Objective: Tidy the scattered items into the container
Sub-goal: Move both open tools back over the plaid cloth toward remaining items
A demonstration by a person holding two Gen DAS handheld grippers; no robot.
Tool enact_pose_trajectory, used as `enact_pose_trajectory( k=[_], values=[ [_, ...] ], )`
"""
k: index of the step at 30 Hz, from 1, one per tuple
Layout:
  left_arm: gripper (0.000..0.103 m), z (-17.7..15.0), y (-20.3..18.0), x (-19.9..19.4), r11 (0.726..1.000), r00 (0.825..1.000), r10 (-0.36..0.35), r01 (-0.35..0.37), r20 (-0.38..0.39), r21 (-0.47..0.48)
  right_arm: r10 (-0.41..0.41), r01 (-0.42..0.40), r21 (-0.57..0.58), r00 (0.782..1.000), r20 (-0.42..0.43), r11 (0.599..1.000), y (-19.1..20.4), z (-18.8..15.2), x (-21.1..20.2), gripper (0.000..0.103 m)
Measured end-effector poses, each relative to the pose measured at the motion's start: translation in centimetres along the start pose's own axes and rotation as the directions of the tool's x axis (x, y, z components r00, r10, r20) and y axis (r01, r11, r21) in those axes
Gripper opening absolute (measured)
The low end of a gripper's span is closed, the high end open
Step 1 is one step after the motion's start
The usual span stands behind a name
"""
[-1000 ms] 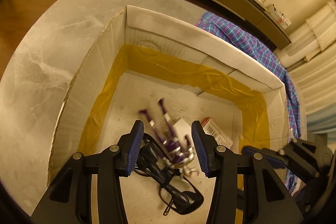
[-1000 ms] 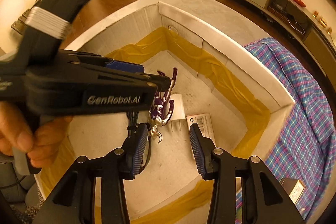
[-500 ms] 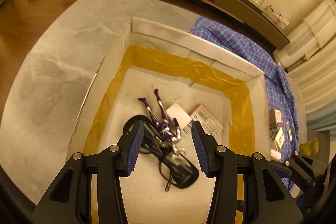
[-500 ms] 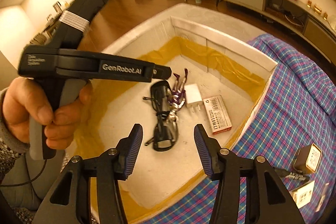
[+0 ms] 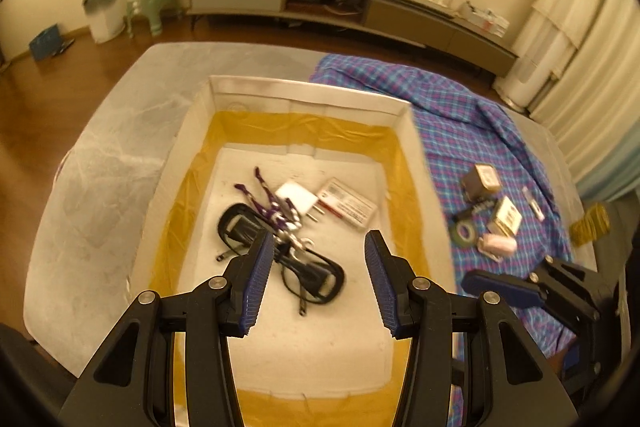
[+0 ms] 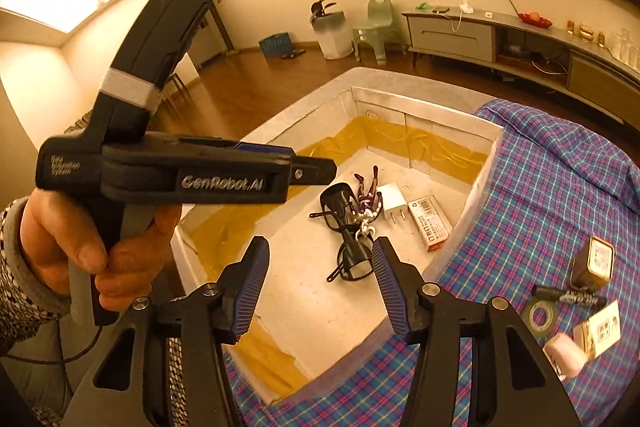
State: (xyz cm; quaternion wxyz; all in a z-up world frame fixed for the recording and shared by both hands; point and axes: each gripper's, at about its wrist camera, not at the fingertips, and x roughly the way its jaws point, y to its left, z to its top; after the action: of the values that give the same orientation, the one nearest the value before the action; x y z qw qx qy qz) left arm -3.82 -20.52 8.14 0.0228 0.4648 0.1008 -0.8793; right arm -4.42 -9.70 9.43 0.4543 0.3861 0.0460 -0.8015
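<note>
Left gripper: jaws wide apart, nothing between the blue pads, held above the open box. Seen side-on in the right wrist view, gripped by a hand in a knitted sleeve.

Right gripper: jaws opening, nothing between the pads, held above the near corner of the box; its tip also in view at the lower right of the left wrist view.

Cardboard box: white walls, yellow-brown tape around the inner base, set on a grey marbled tabletop.

Contents of box, lying together near the middle of the floor:
- black glasses, arms unfolded
- purple figurine, lying across the glasses
- white plug adapter, just beside the figurine
- flat red-and-white carton, touching the adapter's far side

Plaid cloth: blue and purple check, spread beside the box, right of it in both views.

Items outside the box, on the cloth, clustered:
- small brown box, upright
- black marker
- roll of tape
- small yellow-white carton
- pale pink object, blurred, kind unclear
</note>
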Motion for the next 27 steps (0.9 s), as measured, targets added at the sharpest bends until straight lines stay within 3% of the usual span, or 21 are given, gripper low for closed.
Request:
enact_pose_trajectory(
  k=[11,17,27],
  values=[
    [0.050,-4.4,-5.3,-2.3,0.990,0.997,-0.068,0.065,0.022,0.123,-0.010,0.004,0.054,0.995,0.099,0.999,-0.8,-5.0,-4.1,0.055],
    [0.050,-5.4,-10.1,-1.4,0.975,0.991,-0.130,0.130,-0.015,0.179,-0.059,0.040,0.139,0.990,0.130,0.989,-4.2,-7.8,-6.7,0.055],
    [0.050,-6.2,-16.6,2.7,0.965,0.984,-0.156,0.172,-0.091,0.199,-0.143,0.099,0.268,0.978,0.153,0.958,-10.8,-11.7,-9.7,0.055]
  ],
)
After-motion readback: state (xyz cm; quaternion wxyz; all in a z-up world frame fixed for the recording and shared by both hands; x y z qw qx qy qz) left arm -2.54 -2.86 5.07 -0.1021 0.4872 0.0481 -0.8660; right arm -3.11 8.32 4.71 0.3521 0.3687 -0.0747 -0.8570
